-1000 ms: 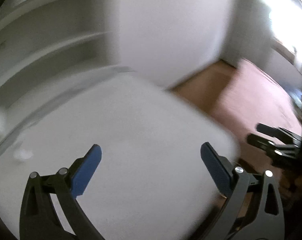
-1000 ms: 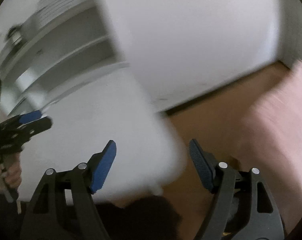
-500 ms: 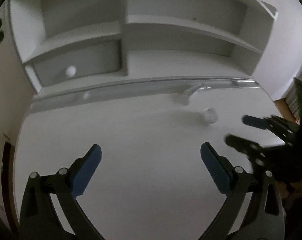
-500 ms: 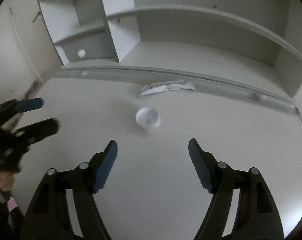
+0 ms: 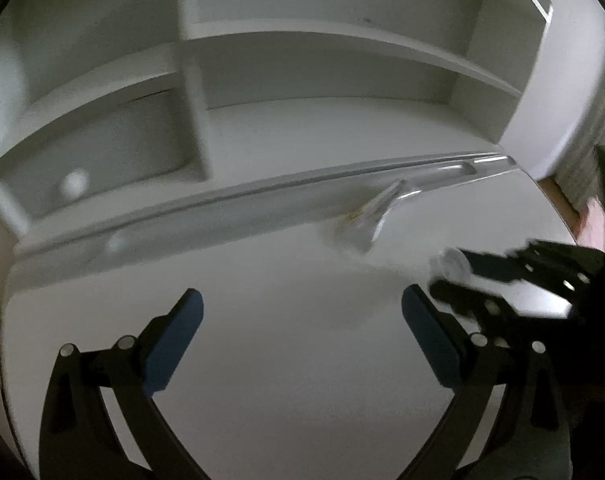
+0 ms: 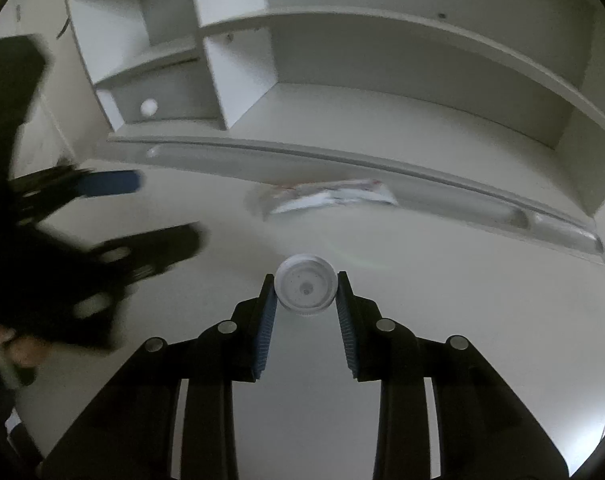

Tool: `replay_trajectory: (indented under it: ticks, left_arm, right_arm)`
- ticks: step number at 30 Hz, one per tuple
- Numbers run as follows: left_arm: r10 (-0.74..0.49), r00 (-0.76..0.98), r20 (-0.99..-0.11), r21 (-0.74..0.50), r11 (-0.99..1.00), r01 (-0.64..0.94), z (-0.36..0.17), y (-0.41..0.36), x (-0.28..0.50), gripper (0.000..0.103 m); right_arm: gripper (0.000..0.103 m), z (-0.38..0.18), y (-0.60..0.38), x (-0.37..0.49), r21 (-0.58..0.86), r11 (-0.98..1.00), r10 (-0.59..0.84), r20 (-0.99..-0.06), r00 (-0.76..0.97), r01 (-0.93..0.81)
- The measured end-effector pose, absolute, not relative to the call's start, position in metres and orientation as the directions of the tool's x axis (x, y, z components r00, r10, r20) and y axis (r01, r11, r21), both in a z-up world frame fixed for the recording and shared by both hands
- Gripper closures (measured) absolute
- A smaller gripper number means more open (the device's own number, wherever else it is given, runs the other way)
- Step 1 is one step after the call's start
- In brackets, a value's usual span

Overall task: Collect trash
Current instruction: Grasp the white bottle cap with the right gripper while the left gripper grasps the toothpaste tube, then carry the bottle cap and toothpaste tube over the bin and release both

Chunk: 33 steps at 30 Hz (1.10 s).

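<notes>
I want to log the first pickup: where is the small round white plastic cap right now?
In the right wrist view the small round white plastic cap sits on the white desk between the right gripper fingers, just in front of the crumpled wrapper.

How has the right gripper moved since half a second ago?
Yes: the right gripper advanced toward the shelf unit and now brackets the white cup, jaws narrowed.

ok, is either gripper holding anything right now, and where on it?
Right gripper pinches the white cap across its rim, on opposite sides. Left gripper is open, holding nothing.
</notes>
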State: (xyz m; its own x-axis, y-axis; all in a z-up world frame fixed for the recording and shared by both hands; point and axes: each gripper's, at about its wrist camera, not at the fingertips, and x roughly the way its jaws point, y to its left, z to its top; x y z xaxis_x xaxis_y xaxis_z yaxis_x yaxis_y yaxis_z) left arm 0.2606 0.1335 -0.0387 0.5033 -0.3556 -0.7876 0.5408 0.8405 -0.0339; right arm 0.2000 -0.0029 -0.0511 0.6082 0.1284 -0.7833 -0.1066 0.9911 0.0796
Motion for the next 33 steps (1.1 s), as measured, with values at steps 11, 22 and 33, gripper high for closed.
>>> replay_trajectory:
  ticks: [11, 22, 33]
  left_arm:
    - [-0.357, 0.457, -0.815, 0.019, 0.771, 0.636, -0.063, 0.05, 0.299, 0.028]
    - [-0.371, 0.481, -0.794, 0.066, 0.734, 0.676, -0.048, 0.001, 0.235, 0.085]
    - [-0.589, 0.256, -0.766, -0.044, 0.446, 0.894, -0.047, -0.162, 0.048, 0.085]
  right_arm:
    - [0.074, -0.048, -0.084, 0.14, 0.14, 0.989, 0.078, -0.778, 0.624, 0.051]
    - [0.074, -0.041, -0.149, 0.064, 0.18, 0.964, 0.005, -0.747, 0.664, 0.195]
    - [0.074, -0.049, -0.261, -0.126, 0.206, 0.803, -0.254, -0.731, 0.633, 0.56]
